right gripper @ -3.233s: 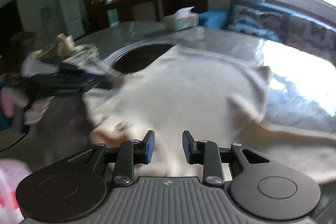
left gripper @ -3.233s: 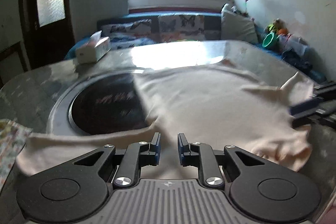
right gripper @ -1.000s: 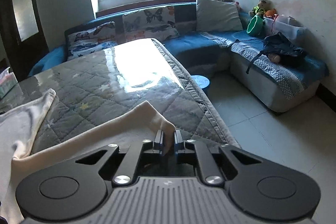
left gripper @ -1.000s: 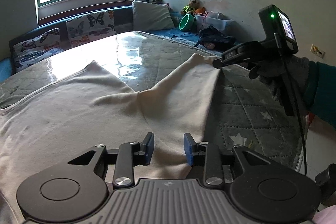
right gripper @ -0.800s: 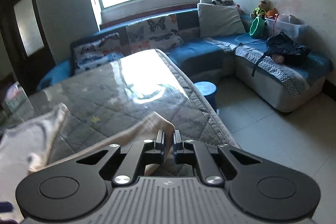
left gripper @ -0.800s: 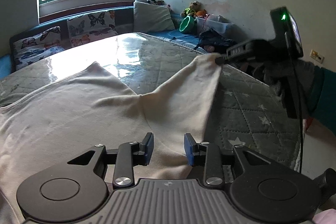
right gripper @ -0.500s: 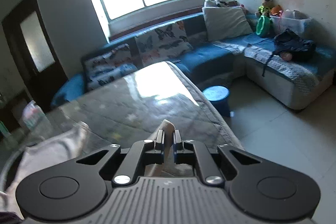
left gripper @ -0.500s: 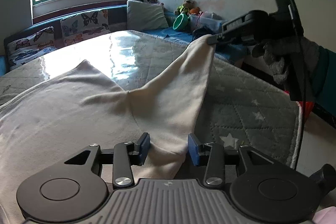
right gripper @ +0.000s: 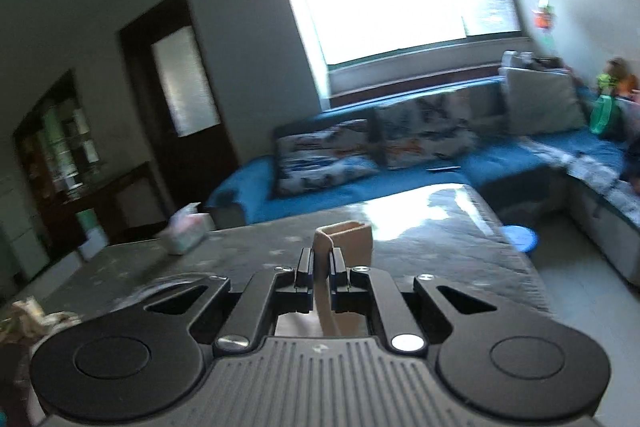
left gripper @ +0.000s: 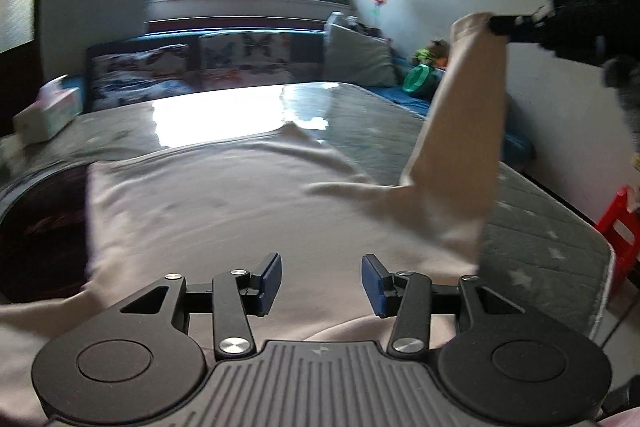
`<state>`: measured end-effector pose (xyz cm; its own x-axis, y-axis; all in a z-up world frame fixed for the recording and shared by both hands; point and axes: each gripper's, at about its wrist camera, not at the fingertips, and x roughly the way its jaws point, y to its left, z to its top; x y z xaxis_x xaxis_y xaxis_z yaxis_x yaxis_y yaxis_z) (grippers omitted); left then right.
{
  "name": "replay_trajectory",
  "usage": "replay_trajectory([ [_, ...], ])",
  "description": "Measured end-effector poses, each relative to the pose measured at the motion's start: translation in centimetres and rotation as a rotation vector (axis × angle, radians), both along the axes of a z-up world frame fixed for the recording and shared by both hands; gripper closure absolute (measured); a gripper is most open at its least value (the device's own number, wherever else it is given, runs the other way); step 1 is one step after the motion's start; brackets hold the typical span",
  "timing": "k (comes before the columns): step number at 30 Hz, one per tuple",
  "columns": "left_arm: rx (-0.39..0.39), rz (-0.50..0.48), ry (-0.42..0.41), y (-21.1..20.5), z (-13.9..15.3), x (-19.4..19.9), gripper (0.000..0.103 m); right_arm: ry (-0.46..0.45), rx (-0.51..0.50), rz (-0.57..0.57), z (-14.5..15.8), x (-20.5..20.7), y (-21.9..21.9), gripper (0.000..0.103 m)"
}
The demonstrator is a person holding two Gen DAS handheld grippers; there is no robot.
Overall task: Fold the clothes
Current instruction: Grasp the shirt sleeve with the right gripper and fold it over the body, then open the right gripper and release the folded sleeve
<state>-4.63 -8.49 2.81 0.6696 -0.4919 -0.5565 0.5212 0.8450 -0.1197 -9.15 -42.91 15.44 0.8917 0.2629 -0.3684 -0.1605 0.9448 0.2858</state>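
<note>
A cream long-sleeved shirt (left gripper: 224,203) lies spread on the grey quilted table (left gripper: 536,227). My left gripper (left gripper: 321,279) hovers open low over the shirt's near part, nothing between its fingers. One sleeve (left gripper: 460,131) rises steeply at the right, its cuff pinched by my right gripper (left gripper: 494,23), high in the left wrist view. In the right wrist view, the right gripper (right gripper: 320,265) is shut on the sleeve cuff (right gripper: 346,239), which sticks out past the fingertips.
A dark round inset (left gripper: 36,227) sits in the table at the left, partly under the shirt. A tissue box (left gripper: 48,115) stands at the far left edge. A blue sofa (right gripper: 440,163) with cushions runs behind the table. A red stool (left gripper: 618,223) stands on the floor at the right.
The right gripper has lifted the sleeve cuff high off the table and swung it leftward. My left gripper has opened wider and turned left over the shirt.
</note>
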Motion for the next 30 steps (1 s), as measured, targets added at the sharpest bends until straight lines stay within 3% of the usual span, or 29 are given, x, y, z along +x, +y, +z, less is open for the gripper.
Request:
replay_trajectory([
  [6, -0.016, 0.103, 0.007, 3.8, -0.3, -0.3, 0.053, 0.023, -0.009, 0.194, 0.1, 1.1, 7.1, 0.097],
  [13, -0.016, 0.171, 0.033, 6.3, -1.0, -1.0, 0.052, 0.166, -0.022, 0.391, -5.0, 2.8, 15.2, 0.097],
  [19, -0.020, 0.183, 0.038, 6.8, -1.2, -1.4, 0.052, 0.254, -0.030, 0.489, -8.9, 3.0, 19.3, 0.096],
  [25, -0.012, 0.184, 0.046, 7.1, -1.4, -1.4, 0.051, 0.267, -0.042, 0.561, -9.3, 2.0, 19.8, 0.089],
  [30, -0.022, 0.176, 0.043, 6.8, -1.0, -1.1, 0.053, 0.252, -0.066, 0.505, -7.9, 1.0, 15.9, 0.079],
])
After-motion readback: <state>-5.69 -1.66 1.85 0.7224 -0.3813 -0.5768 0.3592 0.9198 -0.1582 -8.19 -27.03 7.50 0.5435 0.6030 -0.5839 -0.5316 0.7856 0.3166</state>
